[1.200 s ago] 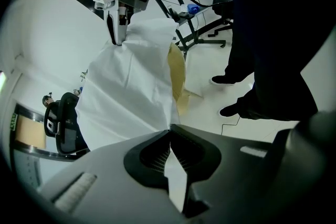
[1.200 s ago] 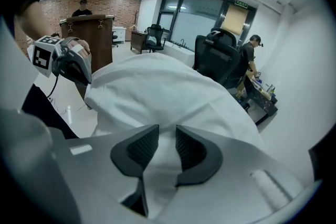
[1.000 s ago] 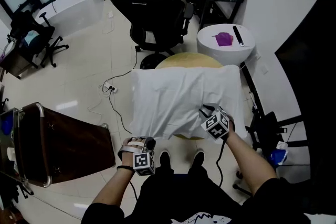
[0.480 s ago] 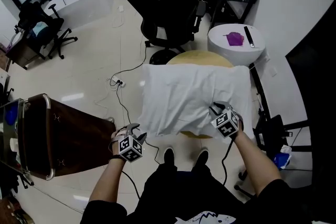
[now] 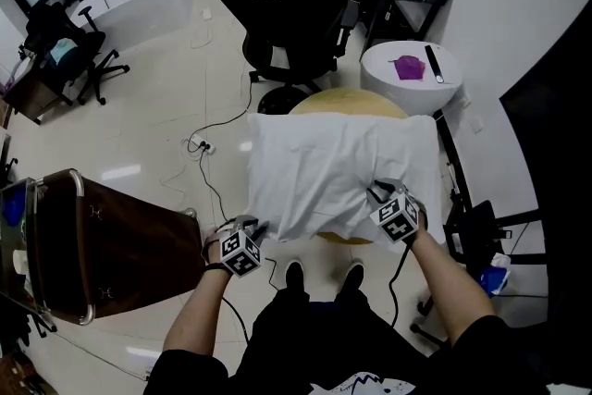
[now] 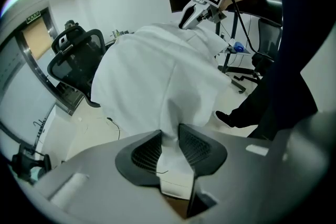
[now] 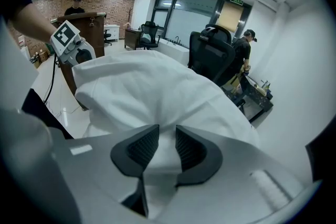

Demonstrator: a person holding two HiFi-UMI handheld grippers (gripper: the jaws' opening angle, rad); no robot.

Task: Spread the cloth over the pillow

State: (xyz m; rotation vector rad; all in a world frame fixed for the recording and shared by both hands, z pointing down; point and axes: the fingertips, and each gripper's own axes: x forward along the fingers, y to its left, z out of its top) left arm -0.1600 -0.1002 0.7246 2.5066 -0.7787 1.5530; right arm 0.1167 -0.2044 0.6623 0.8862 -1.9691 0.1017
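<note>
Left tongs (image 6: 169, 140) back at cloth (image 6: 157, 71) corner, mid-closure, fabric between.

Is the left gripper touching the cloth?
Touching. The left gripper view shows it: the left gripper has just been closing its jaws, and they pinch a fold of the cloth between them.

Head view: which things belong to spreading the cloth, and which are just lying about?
Job: white cloth; left hand-held gripper, jaws just closing on its corner; right hand-held gripper, gripping it.
Lying about: office chair; purple object on round white table; floor power strip.
</note>
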